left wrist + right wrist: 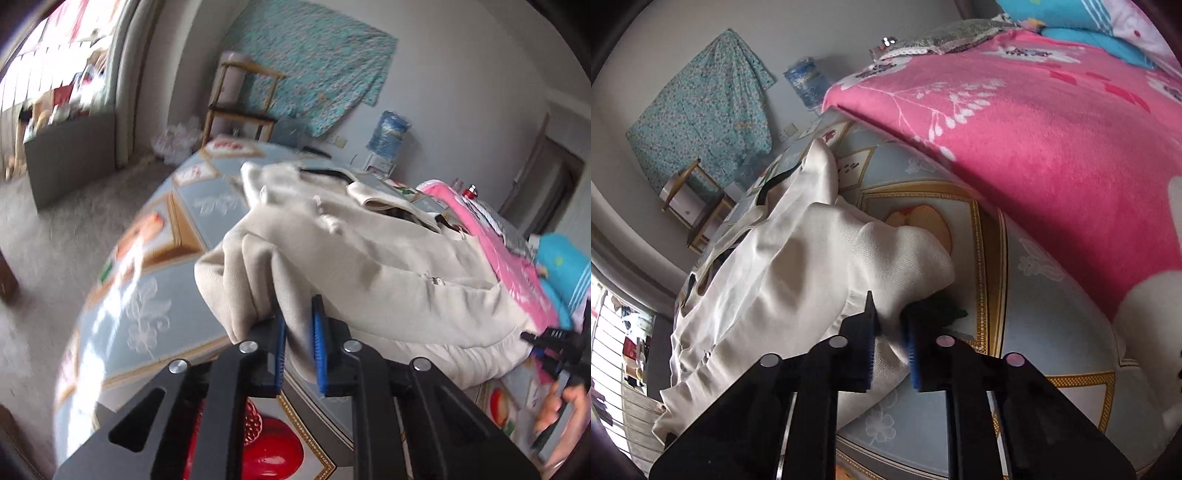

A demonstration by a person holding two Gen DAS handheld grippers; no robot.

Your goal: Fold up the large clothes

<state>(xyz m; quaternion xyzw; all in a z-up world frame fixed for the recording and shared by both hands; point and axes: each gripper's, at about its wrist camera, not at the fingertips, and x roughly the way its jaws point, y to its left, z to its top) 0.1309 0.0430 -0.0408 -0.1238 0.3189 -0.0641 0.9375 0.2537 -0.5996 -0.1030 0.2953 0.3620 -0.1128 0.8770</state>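
left claw [299, 345] and right claw [891, 345] both pinch the beige garment [351, 258].

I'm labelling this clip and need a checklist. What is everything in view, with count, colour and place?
hooded jacket: one, cream, lying on the bed, both grippers pinching it
printed sheet: one, pale blue with gold frames, covering the bed
blanket: one, pink floral, beside the jacket
pillow: one, blue, beyond the blanket
floral cloth: one, teal, on the wall
wooden shelf: one, against the wall
water bottle: one, blue, against the wall
left gripper: black, blue fingers
right gripper: same
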